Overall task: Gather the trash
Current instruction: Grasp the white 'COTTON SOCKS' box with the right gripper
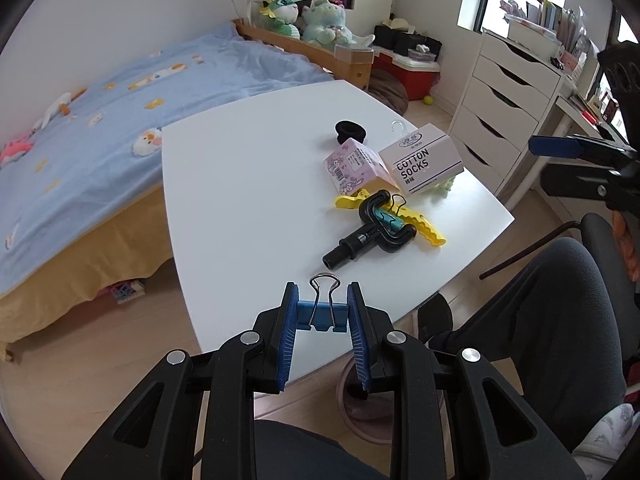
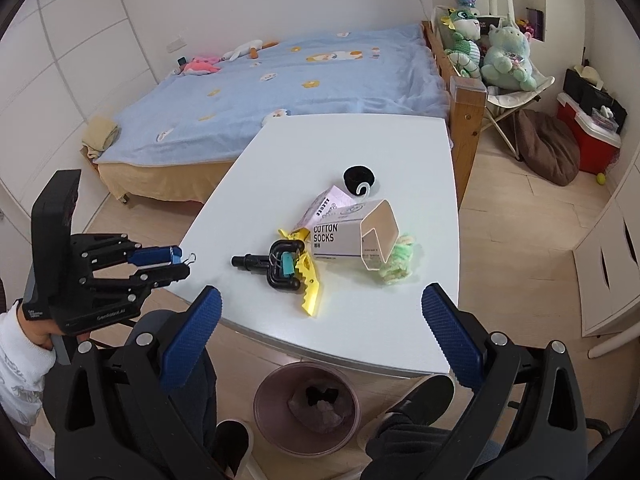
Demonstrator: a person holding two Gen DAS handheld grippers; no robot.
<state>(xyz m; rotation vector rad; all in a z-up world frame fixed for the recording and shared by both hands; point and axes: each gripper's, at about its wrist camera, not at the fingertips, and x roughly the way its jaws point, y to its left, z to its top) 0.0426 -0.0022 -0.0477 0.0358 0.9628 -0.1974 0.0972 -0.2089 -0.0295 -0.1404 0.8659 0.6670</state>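
While over near table (image 1: pixel 240 184) edge, pinching blue binder clip (image 1: pixel 322 312) w/ left gripper (image 1: pixel 322 316). Right gripper (image 2: pixel 320 320) tilted down, spread wide, nothing between. Bare tabletop ahead; clutter mid-table.

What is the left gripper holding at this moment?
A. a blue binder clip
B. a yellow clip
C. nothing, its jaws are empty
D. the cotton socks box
A: in the left wrist view the left gripper has its blue pads pressed on both sides of a blue binder clip, whose wire handles stick out ahead; the right wrist view shows the same.
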